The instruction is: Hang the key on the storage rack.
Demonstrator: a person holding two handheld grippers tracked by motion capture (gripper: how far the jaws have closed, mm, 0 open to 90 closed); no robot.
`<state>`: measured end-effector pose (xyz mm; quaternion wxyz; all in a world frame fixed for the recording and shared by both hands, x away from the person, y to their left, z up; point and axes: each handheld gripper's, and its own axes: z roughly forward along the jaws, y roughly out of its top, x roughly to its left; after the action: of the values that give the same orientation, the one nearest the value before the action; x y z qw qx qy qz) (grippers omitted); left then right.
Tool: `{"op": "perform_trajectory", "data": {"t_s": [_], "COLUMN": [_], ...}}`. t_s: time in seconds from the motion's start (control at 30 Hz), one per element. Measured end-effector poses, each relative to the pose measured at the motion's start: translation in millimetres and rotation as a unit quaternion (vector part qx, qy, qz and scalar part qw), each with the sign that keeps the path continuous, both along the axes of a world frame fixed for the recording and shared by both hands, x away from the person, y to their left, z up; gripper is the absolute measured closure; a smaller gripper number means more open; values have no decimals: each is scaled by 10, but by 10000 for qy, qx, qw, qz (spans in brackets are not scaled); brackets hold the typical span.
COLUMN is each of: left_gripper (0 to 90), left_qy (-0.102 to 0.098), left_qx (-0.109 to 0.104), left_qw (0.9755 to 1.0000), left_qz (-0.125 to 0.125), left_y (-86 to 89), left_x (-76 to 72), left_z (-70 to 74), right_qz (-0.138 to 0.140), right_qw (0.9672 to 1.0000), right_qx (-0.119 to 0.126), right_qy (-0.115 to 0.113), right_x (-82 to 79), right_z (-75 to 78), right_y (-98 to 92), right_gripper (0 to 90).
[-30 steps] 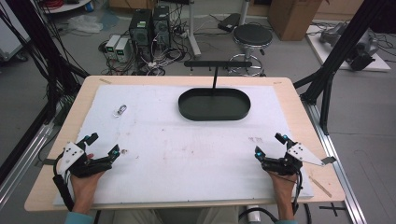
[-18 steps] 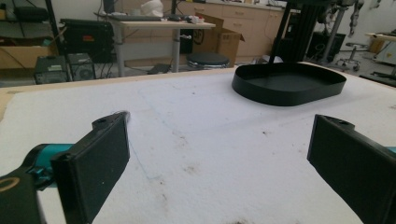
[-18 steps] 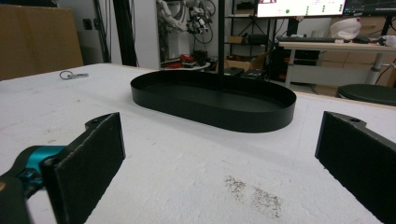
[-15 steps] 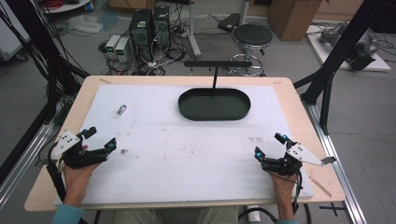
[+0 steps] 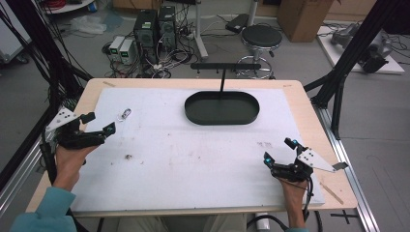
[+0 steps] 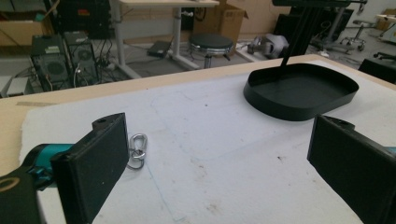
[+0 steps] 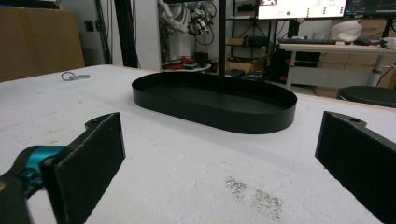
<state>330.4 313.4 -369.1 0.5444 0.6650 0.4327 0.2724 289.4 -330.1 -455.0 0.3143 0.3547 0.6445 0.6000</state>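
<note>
Worktop (image 5: 309, 121): wooden, carrying a white mat (image 5: 193, 150) that stops short of the edges.

Black oval tray (image 5: 222, 108): far centre of the mat, empty, with an upright post rising at its far rim.

Metal clip (image 5: 124, 114): far left of the mat, near the mat's edge.

Left tongs (image 5: 99, 124): near the left edge, jaws wide apart, holding nothing, the clip just beyond them.

Right tongs (image 5: 279, 151): near the right front corner, jaws wide apart, empty.

Between both tongs: bare, lightly stained mat.
</note>
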Motion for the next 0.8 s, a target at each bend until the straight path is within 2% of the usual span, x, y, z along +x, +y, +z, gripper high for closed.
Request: {"op": "perform_trajectory", "data": {"t_s": [0.13, 0.17, 0.2, 0.3, 0.4, 0.47, 0.57, 0.63, 0.8], "left_gripper": [61, 61, 61, 61, 61, 61, 61, 61, 61], "left_qy": [170, 263, 263, 453, 662, 755, 1005, 1044, 1345], "left_qx": [22, 119, 119, 324, 559, 606, 809, 841, 977], "left_qw": [9998, 9996, 9996, 9984, 9962, 9953, 9916, 9909, 9859], "left_qz": [33, 67, 67, 64, 62, 79, 99, 140, 186], "left_y": [33, 41, 41, 51, 49, 52, 51, 50, 42], "left_x": [112, 182, 182, 290, 406, 483, 602, 657, 827], "left_z": [61, 85, 85, 110, 128, 139, 160, 179, 212], "right_qz": [5, 11, 11, 13, 12, 17, 20, 17, 20], "right_qw": [10000, 10000, 10000, 10000, 10000, 10000, 10000, 10000, 10000], "right_qx": [3, -1, -1, 16, 36, 31, 37, 41, 25], "right_qy": [-1, -3, -3, -4, -2, -5, -1, 2, -7], "right_x": [0, -1, -1, -2, -2, -2, -2, -2, -2], "right_z": [0, 0, 0, -1, -1, -1, -1, -1, -1], "right_y": [0, -1, -1, -2, -3, -4, -5, -4, -3], "right_gripper": [8, 8, 8, 7, 7, 8, 8, 7, 8]}}
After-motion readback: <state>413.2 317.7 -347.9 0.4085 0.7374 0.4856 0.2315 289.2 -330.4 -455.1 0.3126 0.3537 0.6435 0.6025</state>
